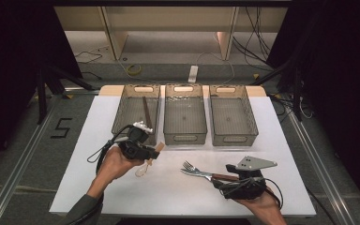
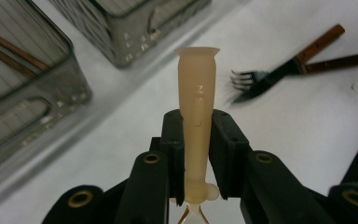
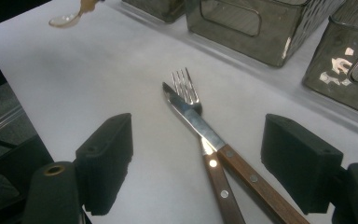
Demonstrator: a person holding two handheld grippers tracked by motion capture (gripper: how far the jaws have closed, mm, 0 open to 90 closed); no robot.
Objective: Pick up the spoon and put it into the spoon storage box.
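Fingers (image 3: 107,158) on my right gripper (image 1: 243,180) are spread wide, released, sitting low in the frame around the wooden handles of the fork (image 3: 186,86) and knife (image 3: 193,121), which lie crossed on the white bench (image 1: 168,187). My left gripper (image 1: 138,145), left of centre, is clenched on a beige-handled spoon (image 2: 196,107) with its clear bowl hanging down. Further up are three grey bins (image 1: 183,115), and the left one holds a brown stick (image 1: 147,110).
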